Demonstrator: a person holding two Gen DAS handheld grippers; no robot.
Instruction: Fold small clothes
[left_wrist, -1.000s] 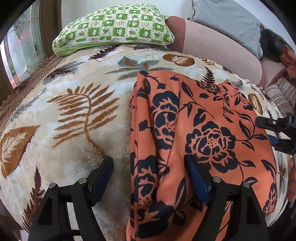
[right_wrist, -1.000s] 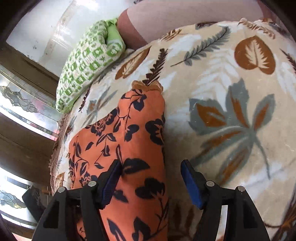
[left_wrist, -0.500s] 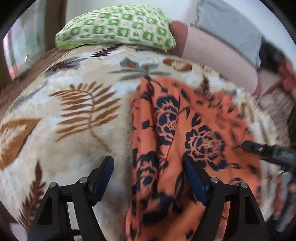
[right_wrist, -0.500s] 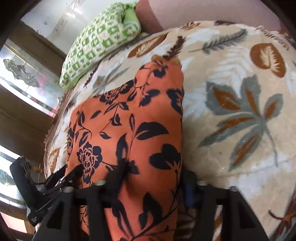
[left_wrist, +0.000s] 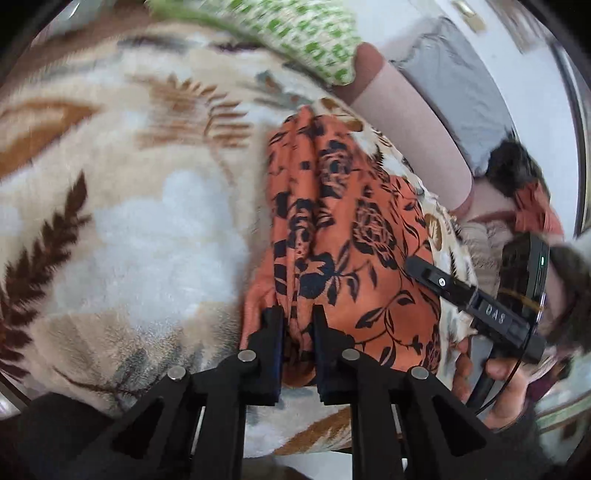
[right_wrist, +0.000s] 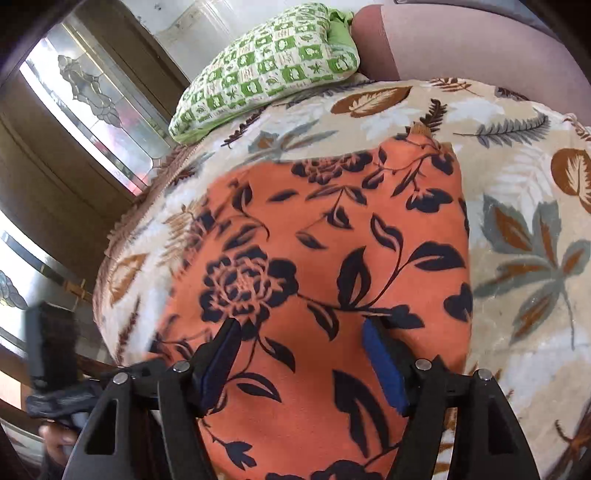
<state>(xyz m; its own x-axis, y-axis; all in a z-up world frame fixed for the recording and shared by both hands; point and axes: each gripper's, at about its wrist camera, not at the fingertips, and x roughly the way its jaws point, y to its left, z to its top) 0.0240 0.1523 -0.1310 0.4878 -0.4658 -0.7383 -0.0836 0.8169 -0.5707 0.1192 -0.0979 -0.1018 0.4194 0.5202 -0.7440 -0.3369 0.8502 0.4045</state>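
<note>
An orange garment with a dark floral print (left_wrist: 343, 236) lies on a leaf-patterned blanket (left_wrist: 147, 229). My left gripper (left_wrist: 297, 317) is shut on a bunched fold at the garment's near left edge. In the right wrist view the garment (right_wrist: 332, 258) lies flat and wide. My right gripper (right_wrist: 301, 332) is open, its fingers resting on the garment's near part. The right gripper also shows at the right of the left wrist view (left_wrist: 417, 264), over the garment's right side.
A green-and-white checked pillow (right_wrist: 273, 62) lies at the far end of the blanket (right_wrist: 524, 258). A pink bolster (left_wrist: 413, 122) and a grey cushion (left_wrist: 454, 85) lie behind. A glass-paned wooden door (right_wrist: 85, 99) stands left of the bed.
My left gripper has closed on the garment's left edge and bunched it. My right gripper has moved forward over the garment and stays open.
</note>
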